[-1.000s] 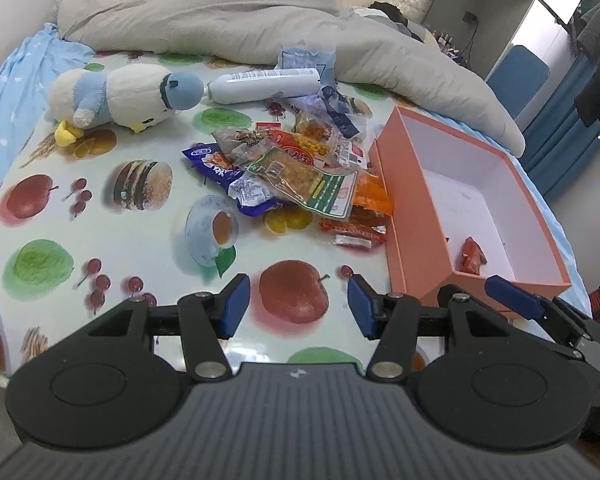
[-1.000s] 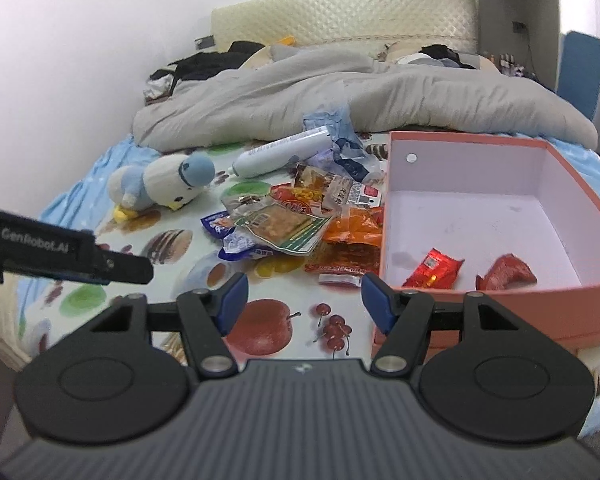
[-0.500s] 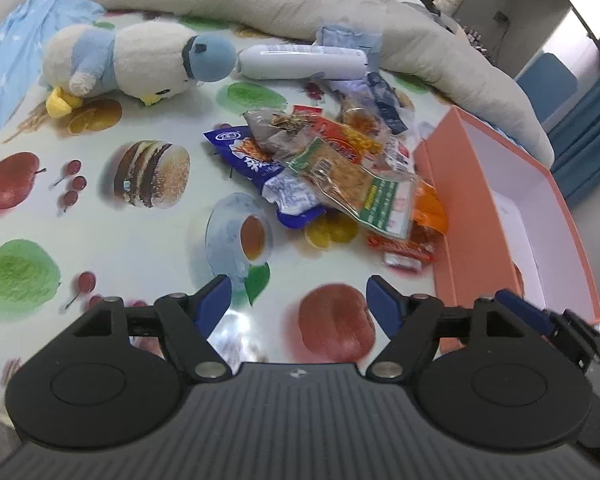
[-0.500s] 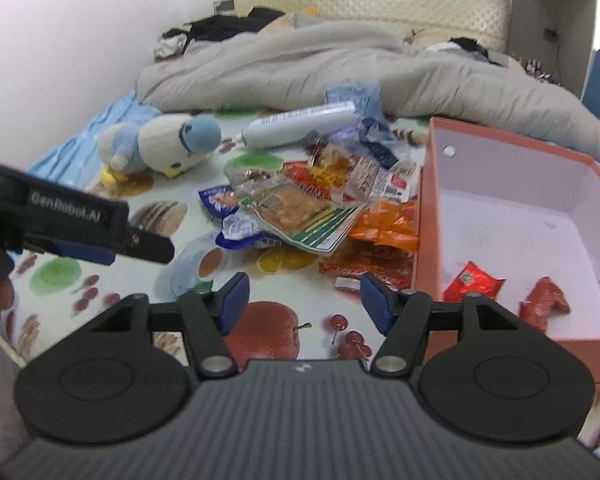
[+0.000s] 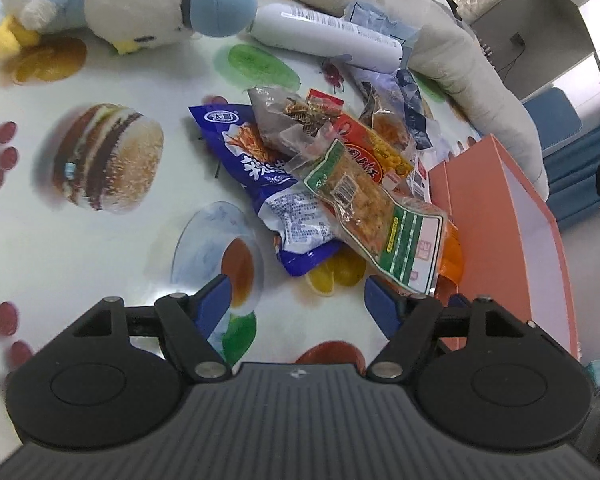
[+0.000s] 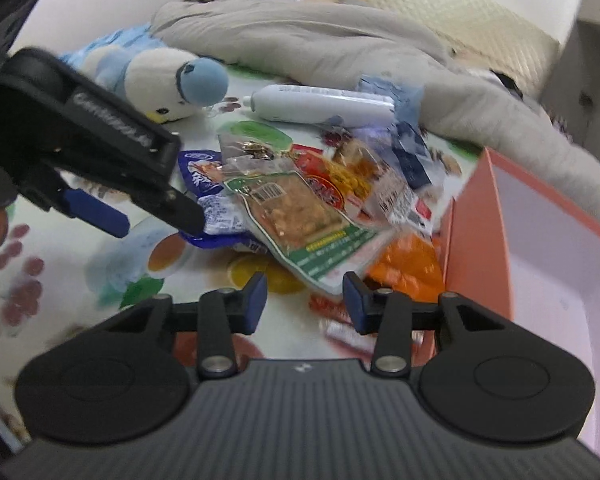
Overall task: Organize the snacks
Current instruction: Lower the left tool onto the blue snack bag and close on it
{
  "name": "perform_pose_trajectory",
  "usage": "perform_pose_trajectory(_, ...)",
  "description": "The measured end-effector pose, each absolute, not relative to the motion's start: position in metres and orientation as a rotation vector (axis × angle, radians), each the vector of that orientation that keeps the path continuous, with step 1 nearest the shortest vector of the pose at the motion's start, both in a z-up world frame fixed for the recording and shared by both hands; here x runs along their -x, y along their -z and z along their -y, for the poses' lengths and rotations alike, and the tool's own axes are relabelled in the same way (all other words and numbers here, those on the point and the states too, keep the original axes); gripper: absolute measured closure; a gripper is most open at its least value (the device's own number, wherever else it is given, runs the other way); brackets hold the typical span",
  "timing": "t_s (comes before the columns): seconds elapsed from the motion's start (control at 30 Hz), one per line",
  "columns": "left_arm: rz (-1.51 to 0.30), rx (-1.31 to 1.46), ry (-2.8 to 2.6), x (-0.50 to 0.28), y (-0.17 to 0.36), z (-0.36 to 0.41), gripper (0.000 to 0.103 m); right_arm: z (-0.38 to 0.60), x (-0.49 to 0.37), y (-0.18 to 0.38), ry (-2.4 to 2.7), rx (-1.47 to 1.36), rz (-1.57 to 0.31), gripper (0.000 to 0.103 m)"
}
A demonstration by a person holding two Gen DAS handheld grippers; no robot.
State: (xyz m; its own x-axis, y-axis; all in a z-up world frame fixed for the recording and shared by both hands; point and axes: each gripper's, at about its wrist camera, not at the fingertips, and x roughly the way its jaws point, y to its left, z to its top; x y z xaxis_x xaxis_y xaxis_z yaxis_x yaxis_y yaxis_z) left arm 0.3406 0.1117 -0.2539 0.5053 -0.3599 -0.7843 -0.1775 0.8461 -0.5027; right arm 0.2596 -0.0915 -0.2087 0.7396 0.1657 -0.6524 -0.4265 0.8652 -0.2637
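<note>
The left gripper [image 5: 298, 300] is held wide open and empty just short of a blue snack packet [image 5: 276, 188]; the right gripper [image 6: 305, 298], empty, is closing before a green-edged packet [image 6: 300, 220] beside the orange box [image 6: 472, 240].

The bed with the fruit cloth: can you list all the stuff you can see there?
plush bird: one, white and light blue, far left on the fruit cloth
tube bottle: one, white, lying beside the bird's head
snack packets: a pile, too overlapped to count; blue, red, orange, and a clear one with green print on top; middle of the cloth
box: one, orange outside, pale inside, right of the pile
blanket: one, grey, bunched behind everything
left gripper: fingers blue, open, empty, near the pile
right gripper: fingers blue, closing, nothing between them
</note>
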Motion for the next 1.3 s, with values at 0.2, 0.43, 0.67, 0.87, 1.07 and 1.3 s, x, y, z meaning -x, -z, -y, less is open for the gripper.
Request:
perform_pose_trajectory(0.2,-1.064,0.648,0.128,-0.36,0.275,-0.119,0.037,0.071,-0.275,0.23,-0.373,0.575,-0.63,0.059)
perform_pose_trajectory(0.43,-1.067,0.648,0.147,-0.374,0.293,-0.121,0.05,0.056,-0.283,0.25,-0.359,0.696,-0.588,0.072)
perform_pose_trajectory(0.67,-1.035,0.674,0.136,-0.37,0.292,-0.123,0.081,0.051,-0.284,0.252,-0.383,0.754,-0.577,0.092)
perform_pose_trajectory(0.87,-1.012,0.682,0.136,-0.348,0.276,-0.126,0.089,0.049,-0.273,0.236,-0.391,0.739,-0.57,0.095)
perform_pose_trajectory(1.07,-1.018,0.692,0.116,-0.3,0.267,-0.134,0.09,0.053,-0.247,0.225,-0.435,0.712,-0.607,0.096)
perform_pose_trajectory(1.3,-1.025,0.684,0.098,-0.238,0.257,-0.141,0.09,0.059,-0.192,0.222,-0.453,0.755,-0.611,0.096)
